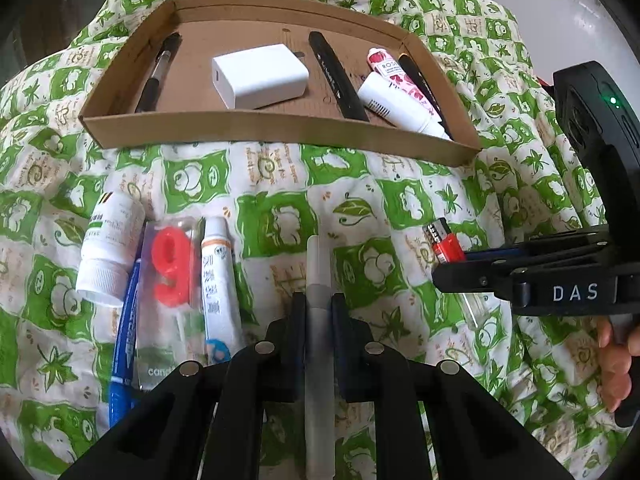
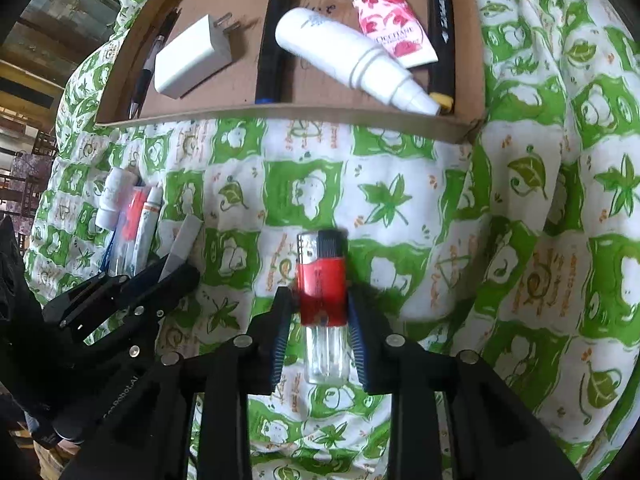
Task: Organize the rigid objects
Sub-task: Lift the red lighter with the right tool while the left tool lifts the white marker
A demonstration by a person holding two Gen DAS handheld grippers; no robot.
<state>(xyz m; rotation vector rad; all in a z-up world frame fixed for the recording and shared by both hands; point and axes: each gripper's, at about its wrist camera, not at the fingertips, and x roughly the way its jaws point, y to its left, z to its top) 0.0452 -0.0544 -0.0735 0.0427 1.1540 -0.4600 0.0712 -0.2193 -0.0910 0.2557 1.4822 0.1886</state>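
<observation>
Green-leaf cloth (image 1: 280, 216) covers everything; cardboard tray (image 1: 280, 130) w/ charger (image 1: 260, 76), pens, tubes at far side. L gripper (image 1: 318, 312) fingers pinch grey pen (image 1: 318, 264). R gripper (image 2: 322, 320) fingers straddle red lighter (image 2: 322, 276) on cloth, slight gaps.

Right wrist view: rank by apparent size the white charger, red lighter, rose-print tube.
1. red lighter, nearest the camera, so inflated
2-3. white charger and rose-print tube: look about alike, both far off in the cardboard tray; not ranked.
</observation>
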